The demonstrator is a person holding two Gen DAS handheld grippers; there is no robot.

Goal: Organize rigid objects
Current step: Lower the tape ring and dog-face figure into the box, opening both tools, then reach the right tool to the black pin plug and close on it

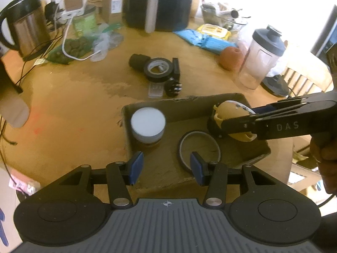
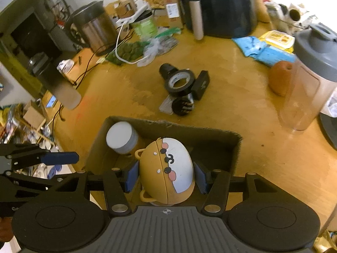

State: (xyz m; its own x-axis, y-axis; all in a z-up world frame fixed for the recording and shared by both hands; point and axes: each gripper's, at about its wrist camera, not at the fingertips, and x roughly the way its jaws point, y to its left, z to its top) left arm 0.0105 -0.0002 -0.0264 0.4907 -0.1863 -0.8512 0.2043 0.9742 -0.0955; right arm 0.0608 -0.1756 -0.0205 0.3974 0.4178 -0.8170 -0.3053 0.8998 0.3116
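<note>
My right gripper (image 2: 166,176) is shut on a tan and white bear-faced case (image 2: 168,168) and holds it over the open cardboard box (image 2: 189,131); the case (image 1: 226,111) shows in the left wrist view too. In the box are a white-lidded jar (image 1: 147,122) and a thin tape ring (image 1: 199,149). My left gripper (image 1: 166,168) is open and empty above the box's near edge. On the wooden table beyond lie a black tape roll (image 1: 159,68), a black cylinder (image 1: 138,61), a black block (image 1: 175,68), a small black mount (image 1: 173,87) and a clear case (image 1: 155,89).
A black air fryer (image 1: 160,2) stands at the back. A steel kettle (image 1: 25,27) with cables is at the left. A shaker bottle (image 1: 261,57) and an orange-brown pot (image 1: 230,58) stand at the right, near blue packets (image 1: 202,39).
</note>
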